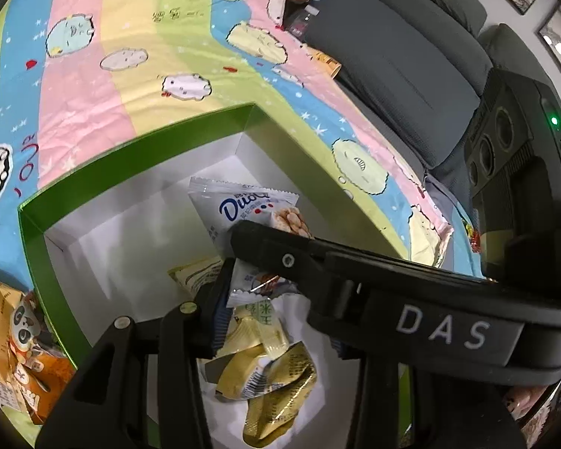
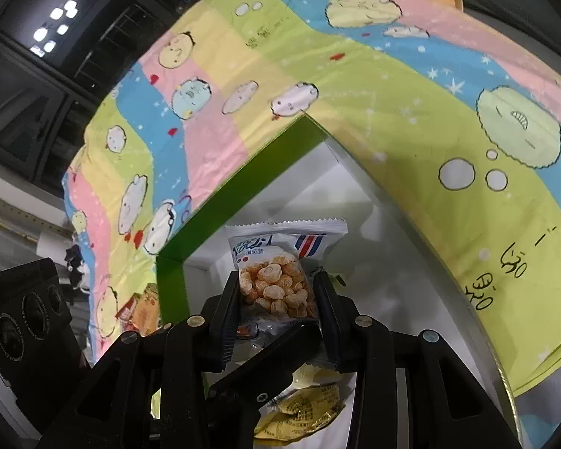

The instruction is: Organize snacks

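Two packets are on their way into the green box [image 1: 41,224], so the step in hand looks like the drop-off: both grippers hang over its white inside, tilted downward, one crossing the other. At the far left, outside the box wall, some orange snack packs [image 1: 3,321] lie on the patterned cloth [image 1: 93,93], not yet sorted. The left gripper [image 1: 243,280] has its jaws narrow, with a small white packet [image 1: 248,286] between them. It seems pinched there, though only the near finger shows, because the body of the other gripper lies across the view and hides the far one. Below it, a few crumpled gold packets [image 1: 273,374] already rest on the box floor. Further right, the right gripper [image 2: 276,284] also has narrow jaws, and both pads press the sides of a white puff-snack packet [image 2: 276,262]. The packet stands upright in that grip, with its top edge clear of the box's far corner. The next move, as I judge it, is to bring each packet down onto a bare patch of floor and then let the jaws part. The two tools overlap closely, so one should release and pull clear first. The puff packet needs a spot beside the gold ones rather than on top of them.
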Demonstrator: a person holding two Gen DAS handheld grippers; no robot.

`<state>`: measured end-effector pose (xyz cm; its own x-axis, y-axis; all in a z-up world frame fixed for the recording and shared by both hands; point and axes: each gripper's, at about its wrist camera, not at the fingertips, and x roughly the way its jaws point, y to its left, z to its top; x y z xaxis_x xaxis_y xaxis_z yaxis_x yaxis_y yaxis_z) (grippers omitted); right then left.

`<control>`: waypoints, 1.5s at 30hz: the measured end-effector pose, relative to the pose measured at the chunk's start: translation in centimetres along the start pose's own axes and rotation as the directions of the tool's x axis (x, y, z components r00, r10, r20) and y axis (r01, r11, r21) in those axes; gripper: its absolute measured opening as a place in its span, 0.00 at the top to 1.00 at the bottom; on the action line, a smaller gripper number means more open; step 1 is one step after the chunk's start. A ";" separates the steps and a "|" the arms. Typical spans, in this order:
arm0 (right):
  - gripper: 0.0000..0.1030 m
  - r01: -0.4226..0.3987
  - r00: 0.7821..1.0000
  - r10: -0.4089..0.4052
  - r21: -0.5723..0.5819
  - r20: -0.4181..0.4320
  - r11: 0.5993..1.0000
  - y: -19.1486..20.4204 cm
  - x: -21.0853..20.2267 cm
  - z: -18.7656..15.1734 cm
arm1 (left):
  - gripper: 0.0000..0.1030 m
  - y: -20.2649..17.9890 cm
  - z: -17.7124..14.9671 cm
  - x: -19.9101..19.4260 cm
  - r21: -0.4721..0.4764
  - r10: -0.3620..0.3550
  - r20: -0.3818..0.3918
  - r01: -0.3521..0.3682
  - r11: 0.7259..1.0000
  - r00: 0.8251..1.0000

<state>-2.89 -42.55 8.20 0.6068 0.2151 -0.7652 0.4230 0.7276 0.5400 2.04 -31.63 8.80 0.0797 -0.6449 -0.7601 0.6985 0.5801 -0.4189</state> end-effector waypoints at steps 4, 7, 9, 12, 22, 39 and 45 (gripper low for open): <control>0.61 0.017 1.000 -0.017 -0.002 -0.012 1.000 0.0 0.6 0.1 | 0.57 0.6 -0.2 0.2 -0.020 -0.006 -0.001 0.006 1.000 1.000; 0.60 0.053 0.998 -0.053 0.008 -0.013 0.999 0.4 0.1 -0.2 | 0.46 0.7 -0.7 -0.6 -0.031 0.000 0.016 0.000 1.000 1.000; 0.57 0.062 0.998 -0.062 -0.006 0.009 0.998 0.9 -0.5 -0.4 | 0.37 0.7 -1.0 -1.7 -0.031 0.020 0.046 -0.019 0.999 0.999; 0.45 0.075 0.996 -0.074 -0.019 0.053 0.997 1.8 -1.8 -1.1 | 0.28 1.0 -1.7 -4.1 -0.046 0.032 0.099 -0.027 0.999 0.995; 0.25 0.021 0.991 -0.007 -0.106 0.130 0.994 7.1 -4.9 -4.3 | 0.14 2.9 -5.1 -12.7 -0.118 0.118 0.243 -0.092 0.989 0.963; 0.21 -0.031 0.995 0.063 -0.351 0.081 0.936 18.0 -3.3 -9.3 | 0.03 11.4 -13.0 -22.1 -0.415 0.399 0.302 -0.257 0.873 0.866; 0.21 -0.068 0.996 0.087 -0.459 0.020 0.886 22.7 -2.0 -10.1 | 0.03 14.4 -15.5 -25.2 -0.529 0.489 0.294 -0.286 0.799 0.821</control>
<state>-1.32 -19.85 18.48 0.6547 0.2645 -0.7081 0.0246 0.9289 0.3696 -0.93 0.70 14.17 0.6159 -0.3923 -0.6832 0.1592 0.9113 -0.3798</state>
